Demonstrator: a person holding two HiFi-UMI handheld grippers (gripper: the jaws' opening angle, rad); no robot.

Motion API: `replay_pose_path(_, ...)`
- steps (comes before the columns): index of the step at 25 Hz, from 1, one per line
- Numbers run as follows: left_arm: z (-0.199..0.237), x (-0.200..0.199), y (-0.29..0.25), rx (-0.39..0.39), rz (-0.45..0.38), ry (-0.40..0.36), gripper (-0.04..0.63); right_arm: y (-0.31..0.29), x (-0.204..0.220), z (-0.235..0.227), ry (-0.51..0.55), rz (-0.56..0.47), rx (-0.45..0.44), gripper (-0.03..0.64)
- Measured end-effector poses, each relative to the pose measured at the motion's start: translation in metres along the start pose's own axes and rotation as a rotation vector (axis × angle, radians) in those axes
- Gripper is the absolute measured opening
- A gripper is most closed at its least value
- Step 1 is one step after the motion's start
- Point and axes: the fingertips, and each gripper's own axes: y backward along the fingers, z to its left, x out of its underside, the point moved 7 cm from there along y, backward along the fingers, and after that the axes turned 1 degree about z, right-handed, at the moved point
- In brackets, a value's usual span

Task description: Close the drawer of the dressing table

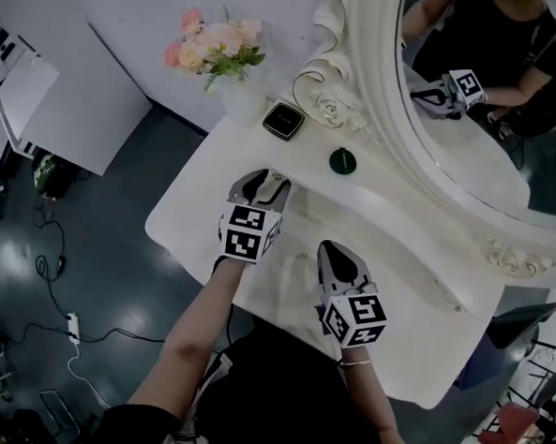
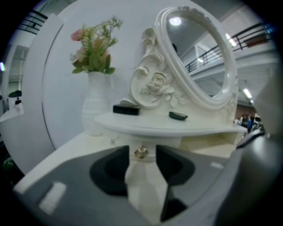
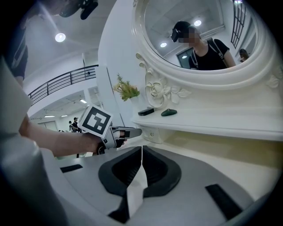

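Drawer: one small drawer (image 3: 152, 132) sits under the front edge of the upper shelf (image 2: 146, 125), on the left half of the dressing table (image 1: 193, 222). I honestly can't tell how far out it is.
Knob: one little gold knob (image 2: 141, 152) on the drawer front.
Left gripper: the left gripper (image 1: 265, 180) is right up at the shelf edge. Its jaws are apart with the knob showing in the gap between them, but I can't say if they touch it.
Right gripper: the right gripper (image 1: 335, 253) is over the middle of the lower tabletop, well back from the shelf. Its jaws are pressed together with nothing between them.
Room around the grippers: bare white tabletop lies on all sides of the right one. The left one has the shelf overhang just ahead, and the table's rounded left edge is near on its outer side.
Front edge: it curves, and the person's arms come in over it.
On the shelf: one black box (image 1: 283, 120) and one dark green thing (image 1: 343, 160), apart from each other, both near the foot of the mirror frame.
Mirror: one big oval mirror (image 1: 473, 106) with a carved white frame, taking up the back right.
Flowers: one white vase (image 2: 93, 110) with pink flowers at the far left corner.
Floor on the left: dark, with loose cables (image 1: 50, 268) and one power strip (image 1: 73, 324).
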Motion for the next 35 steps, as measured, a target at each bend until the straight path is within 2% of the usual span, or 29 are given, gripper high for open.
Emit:
replay_pose_path(11, -0.002, 0.011, 0.046, -0.039, -0.021, 0.020, 0.175, 0.014, -0.001, 0.018, 0.035, -0.031, -0.006, 0.005)
replay_pose_path(35, -0.009, 0.046, 0.161, -0.146, -0.066, 0.047, 0.077, 0.043, 0.005, 0.069, 0.112, -0.078, -0.046, 0.005)
